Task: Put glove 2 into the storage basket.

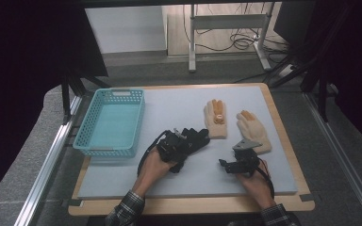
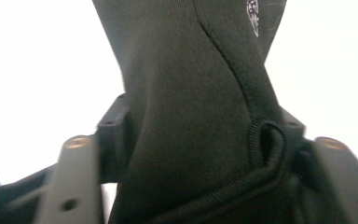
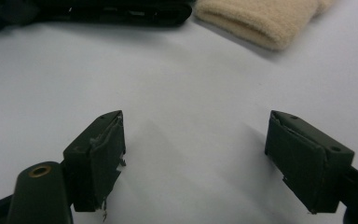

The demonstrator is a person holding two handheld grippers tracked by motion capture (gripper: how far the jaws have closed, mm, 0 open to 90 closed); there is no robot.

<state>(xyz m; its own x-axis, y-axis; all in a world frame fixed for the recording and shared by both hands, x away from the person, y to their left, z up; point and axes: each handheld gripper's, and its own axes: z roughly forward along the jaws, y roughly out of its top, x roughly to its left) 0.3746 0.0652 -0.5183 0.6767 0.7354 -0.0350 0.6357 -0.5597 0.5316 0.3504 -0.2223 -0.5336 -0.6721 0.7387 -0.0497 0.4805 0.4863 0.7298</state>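
A black glove (image 1: 197, 137) lies on the pale grey mat (image 1: 193, 176) near its middle. My left gripper (image 1: 178, 142) is on the glove's near end. In the left gripper view the dark fabric (image 2: 191, 107) is bunched between the two jaws and touches both, so the left gripper (image 2: 201, 125) is shut on it. Two tan gloves (image 1: 216, 120) (image 1: 253, 131) lie flat at the right back of the mat. My right gripper (image 1: 227, 165) rests low over bare mat in front of them, and its jaws (image 3: 196, 140) stand wide open with nothing between them.
A turquoise plastic basket (image 1: 122, 91) stands at the mat's left edge. The right gripper view has a tan cuff (image 3: 261, 18) and the black glove (image 3: 121, 11) beyond the jaws. A wooden table border runs around the mat.
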